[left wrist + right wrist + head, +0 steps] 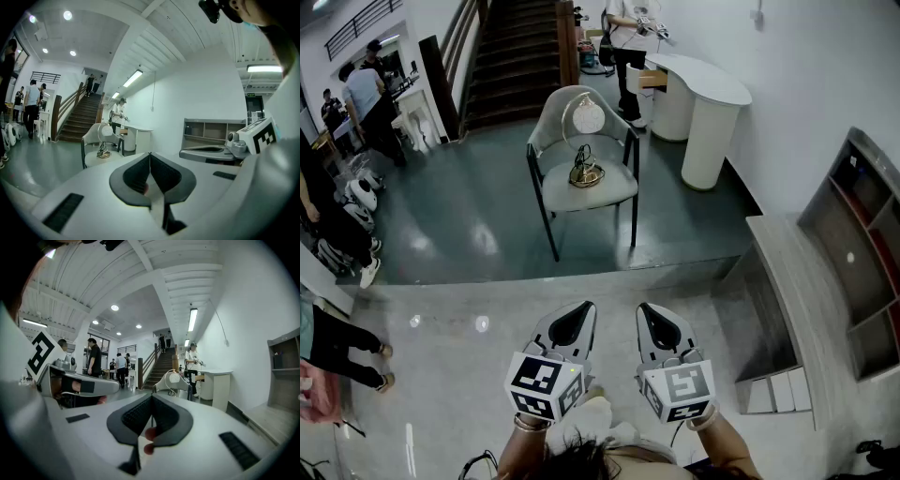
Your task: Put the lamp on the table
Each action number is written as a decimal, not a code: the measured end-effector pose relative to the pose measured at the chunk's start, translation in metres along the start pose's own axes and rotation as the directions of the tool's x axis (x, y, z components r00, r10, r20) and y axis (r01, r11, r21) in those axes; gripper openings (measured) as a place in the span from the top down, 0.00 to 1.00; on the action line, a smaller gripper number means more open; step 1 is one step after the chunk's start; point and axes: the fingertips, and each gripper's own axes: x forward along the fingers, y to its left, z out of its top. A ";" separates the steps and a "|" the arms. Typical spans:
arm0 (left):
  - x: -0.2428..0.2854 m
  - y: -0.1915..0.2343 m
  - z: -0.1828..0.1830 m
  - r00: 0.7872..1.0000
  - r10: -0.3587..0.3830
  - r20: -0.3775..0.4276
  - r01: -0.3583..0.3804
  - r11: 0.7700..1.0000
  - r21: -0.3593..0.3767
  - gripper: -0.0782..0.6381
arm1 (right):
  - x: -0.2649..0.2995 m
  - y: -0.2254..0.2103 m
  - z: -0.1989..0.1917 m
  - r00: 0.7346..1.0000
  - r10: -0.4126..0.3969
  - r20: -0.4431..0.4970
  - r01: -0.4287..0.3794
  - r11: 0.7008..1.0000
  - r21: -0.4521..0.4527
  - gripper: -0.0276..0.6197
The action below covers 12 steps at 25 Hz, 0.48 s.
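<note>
The lamp (584,142), a white globe in a gold ring on a gold base, stands on the seat of a grey chair (609,187) straight ahead. It is also small and distant in the left gripper view, lamp (103,149), and in the right gripper view, lamp (174,378). A white curved table (719,89) stands behind the chair to the right. My left gripper (587,307) and right gripper (644,308) are held side by side, well short of the chair. Each has its jaws pressed together with nothing between them. Both point roughly level toward the chair.
A dark staircase (517,56) rises behind the chair. Several people stand at the far left (366,94), and one stands by the table (628,37). A low grey shelf unit (853,253) lines the right wall. A floor edge (544,277) separates light tiles from dark floor.
</note>
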 end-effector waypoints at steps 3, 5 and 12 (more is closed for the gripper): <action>0.007 0.010 0.003 1.000 -0.012 -0.002 0.012 1.000 0.004 0.87 | 0.014 0.002 0.000 1.000 -0.002 -0.011 0.002 1.000 -0.004 0.92; 0.012 0.018 0.007 1.000 -0.016 -0.003 0.016 1.000 0.007 0.87 | 0.025 0.004 0.003 1.000 0.000 -0.015 0.000 1.000 -0.004 0.93; 0.023 0.057 0.012 1.000 -0.014 -0.011 0.014 1.000 -0.010 0.87 | 0.064 0.011 0.012 1.000 -0.002 -0.023 0.002 1.000 -0.009 0.93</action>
